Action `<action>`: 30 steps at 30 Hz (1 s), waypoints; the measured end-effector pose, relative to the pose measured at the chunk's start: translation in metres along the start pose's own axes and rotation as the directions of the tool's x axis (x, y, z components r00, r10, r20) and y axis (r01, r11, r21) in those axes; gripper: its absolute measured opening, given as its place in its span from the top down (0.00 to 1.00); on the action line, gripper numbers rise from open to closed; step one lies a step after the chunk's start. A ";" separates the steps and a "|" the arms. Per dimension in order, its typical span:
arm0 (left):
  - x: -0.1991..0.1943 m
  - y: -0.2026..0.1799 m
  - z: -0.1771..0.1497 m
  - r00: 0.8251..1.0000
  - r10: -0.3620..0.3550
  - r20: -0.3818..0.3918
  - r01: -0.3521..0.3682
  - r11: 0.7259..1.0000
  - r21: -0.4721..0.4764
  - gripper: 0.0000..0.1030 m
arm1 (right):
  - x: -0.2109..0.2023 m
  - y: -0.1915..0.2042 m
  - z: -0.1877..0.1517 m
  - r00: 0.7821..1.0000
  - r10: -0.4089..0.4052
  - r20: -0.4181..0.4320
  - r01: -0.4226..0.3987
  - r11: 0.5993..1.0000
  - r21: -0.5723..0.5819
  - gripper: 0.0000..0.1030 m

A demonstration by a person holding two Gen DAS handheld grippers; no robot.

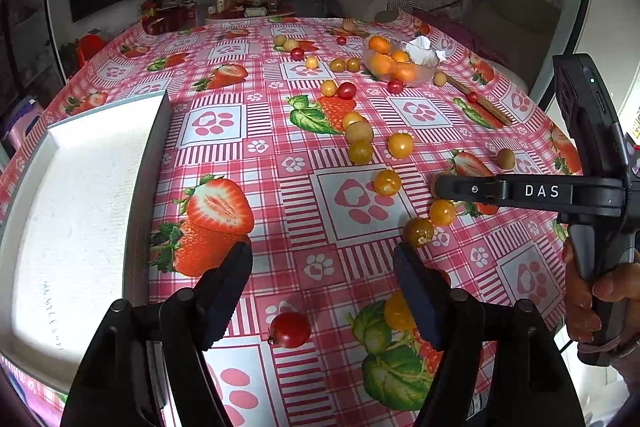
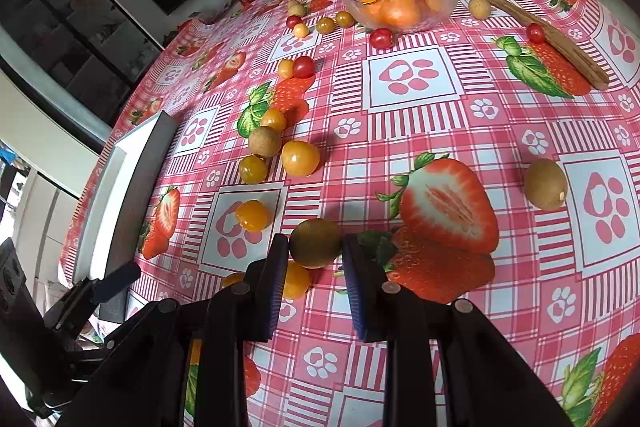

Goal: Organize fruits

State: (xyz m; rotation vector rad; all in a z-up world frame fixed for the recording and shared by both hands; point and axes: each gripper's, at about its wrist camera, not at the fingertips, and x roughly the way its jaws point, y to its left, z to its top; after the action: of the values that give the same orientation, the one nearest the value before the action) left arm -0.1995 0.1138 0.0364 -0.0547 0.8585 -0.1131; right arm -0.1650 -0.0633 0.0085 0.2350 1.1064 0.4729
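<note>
our right gripper (image 2: 315, 247) pinches a brownish round fruit (image 2: 315, 242) just above the tablecloth (image 2: 416, 131) — we keep it squeezed gently toward the white tray (image 1: 80, 195); the left gripper (image 1: 322, 261) gapes empty.

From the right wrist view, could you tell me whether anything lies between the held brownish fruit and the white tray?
Yes: a yellow tomato lies between the brownish fruit and the white tray.
</note>
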 end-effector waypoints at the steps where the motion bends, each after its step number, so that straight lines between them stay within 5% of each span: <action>1: 0.002 -0.002 0.006 1.000 0.001 -0.003 -0.001 1.000 0.013 0.28 | 0.000 0.000 0.001 1.000 -0.006 0.000 0.006 1.000 -0.004 0.70; 13: 0.061 -0.040 0.048 0.992 -0.044 -0.118 0.056 0.993 0.105 0.29 | -0.010 -0.018 0.004 1.000 0.006 0.026 -0.008 0.999 0.053 0.70; 14: 0.065 -0.044 0.048 0.991 -0.038 -0.128 0.053 0.992 0.112 0.31 | -0.014 -0.022 0.003 1.000 0.006 0.030 -0.008 0.998 0.062 0.70; 17: 0.079 -0.051 0.048 0.982 -0.031 -0.186 0.054 0.992 0.118 0.58 | -0.024 -0.031 0.003 0.999 0.007 0.044 -0.011 0.996 0.084 0.70; 21: 0.079 -0.059 0.047 0.985 -0.002 -0.172 0.028 0.988 0.150 0.79 | -0.033 -0.034 0.003 0.998 0.006 0.057 -0.011 0.996 0.089 0.70; 30: 0.040 -0.041 0.049 0.995 -0.054 -0.086 0.062 0.993 0.099 0.79 | -0.040 -0.010 0.003 0.999 -0.001 0.047 0.000 0.999 0.033 0.71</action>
State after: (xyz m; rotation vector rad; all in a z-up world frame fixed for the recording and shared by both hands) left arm -0.1396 0.0687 0.0426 0.0207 0.9335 -0.2146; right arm -0.1738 -0.0912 0.0373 0.2733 1.0689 0.4468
